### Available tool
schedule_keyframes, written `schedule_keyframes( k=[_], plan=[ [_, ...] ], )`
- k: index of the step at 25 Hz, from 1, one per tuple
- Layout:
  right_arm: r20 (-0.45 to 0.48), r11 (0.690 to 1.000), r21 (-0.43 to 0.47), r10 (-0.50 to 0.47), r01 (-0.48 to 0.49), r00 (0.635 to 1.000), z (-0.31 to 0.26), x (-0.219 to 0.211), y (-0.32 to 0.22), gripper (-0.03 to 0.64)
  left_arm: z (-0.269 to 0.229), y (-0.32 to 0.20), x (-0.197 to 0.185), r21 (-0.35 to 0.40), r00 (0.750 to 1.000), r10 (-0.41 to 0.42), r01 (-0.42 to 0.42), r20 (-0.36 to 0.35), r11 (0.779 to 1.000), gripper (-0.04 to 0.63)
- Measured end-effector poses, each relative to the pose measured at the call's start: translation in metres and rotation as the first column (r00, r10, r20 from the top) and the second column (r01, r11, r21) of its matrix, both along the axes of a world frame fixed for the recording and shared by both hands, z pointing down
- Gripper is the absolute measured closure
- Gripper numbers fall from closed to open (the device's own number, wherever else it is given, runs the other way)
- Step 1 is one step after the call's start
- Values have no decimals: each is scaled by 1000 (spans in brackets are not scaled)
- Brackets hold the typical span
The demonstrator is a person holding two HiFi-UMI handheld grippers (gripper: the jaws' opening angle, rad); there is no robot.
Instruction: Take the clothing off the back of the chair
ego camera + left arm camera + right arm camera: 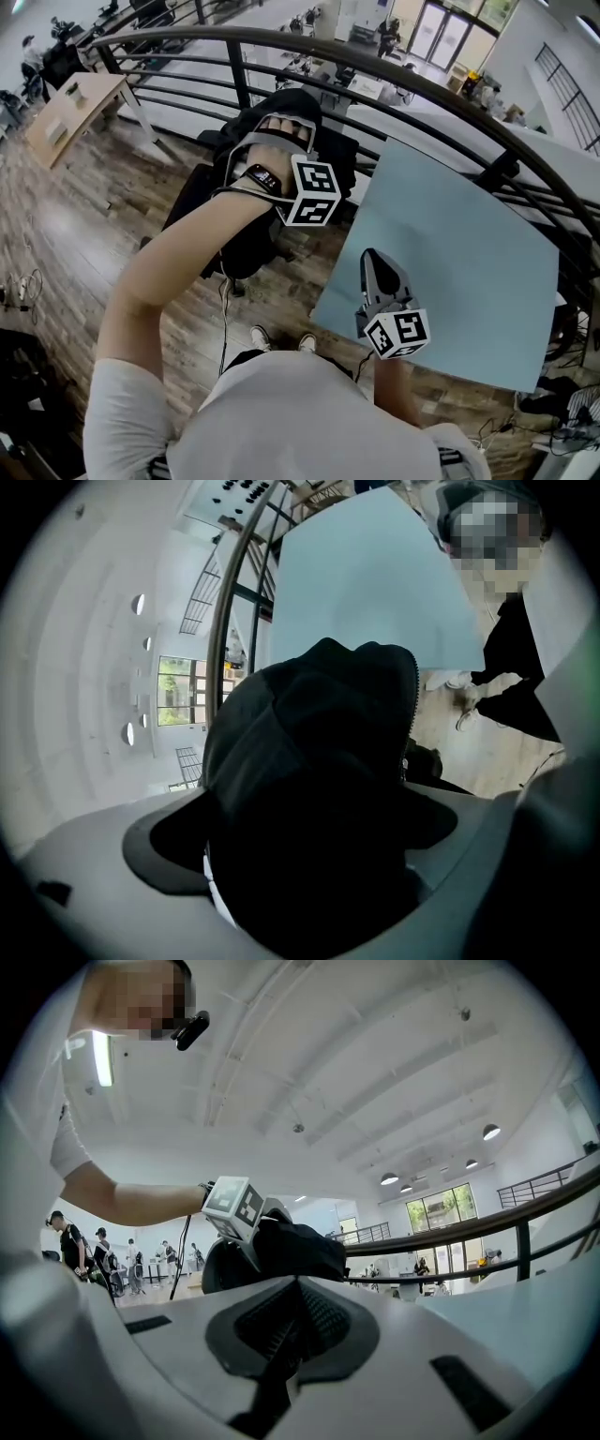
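Left claw [284, 127] tips down onto the black jacket [330, 155], which is draped over the chair [217, 1274] back; jaws spread wide, w/ bunched cloth bulging up between them and filling most of the left gripper view; the jacket's zip edge runs just right of the gap there. Right claw [371, 260] is well apart from it, nearer the person, over the pale blue table [469, 272]; jaws pressed together, nothing in them. Seen from the right claw, jacket and left claw lie ahead and a bit left, past the table edge. Curved black railing [422, 89] runs beyond both claws; wood floor [84, 225] lies below the left arm.
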State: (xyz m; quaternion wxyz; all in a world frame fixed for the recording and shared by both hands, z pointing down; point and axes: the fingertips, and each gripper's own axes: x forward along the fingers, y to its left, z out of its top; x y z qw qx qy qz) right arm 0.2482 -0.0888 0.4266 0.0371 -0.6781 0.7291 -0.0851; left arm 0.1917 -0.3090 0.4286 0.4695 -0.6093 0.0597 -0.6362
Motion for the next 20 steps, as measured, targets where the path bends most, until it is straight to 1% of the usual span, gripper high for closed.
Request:
schedule_keyframes(
  k=[2,6,8,10,12,14,16,17,18,20],
  plan=[
    [3,1000,-6,6,-6,1000,2,4,1,597,1,-2,1,33,999,2,-3,33,999,25],
    [10,1000,-19,-4,4,1000,7,3,2,597,1,-7,4,133,997,0,-10,80,991,33],
    [16,1000,-18,-13,13,1000,8,1,-1,597,1,-8,8,168,996,7,-22,92,986,73],
    [16,1000,-14,-28,28,999,8,-3,-5,597,1,-10,13,198,995,25,-44,97,979,136],
    [13,999,-8,-45,45,999,7,-7,-8,597,2,-9,17,206,994,41,-61,98,977,166],
    [8,998,1,-58,58,998,5,-11,-9,597,3,-5,19,190,994,69,-84,83,978,199],
    [10,998,2,-57,57,998,4,-14,-9,597,3,2,19,171,993,109,-117,54,978,305],
    [12,999,0,-55,55,998,4,-14,-9,597,2,5,20,167,992,124,-128,34,978,344],
    [14,999,-1,-53,53,998,4,-15,-8,597,-1,6,21,161,991,132,-131,6,978,369],
    [17,999,1,-51,51,999,3,-15,-7,597,-8,7,26,144,988,131,-119,-76,982,437]
  ],
)
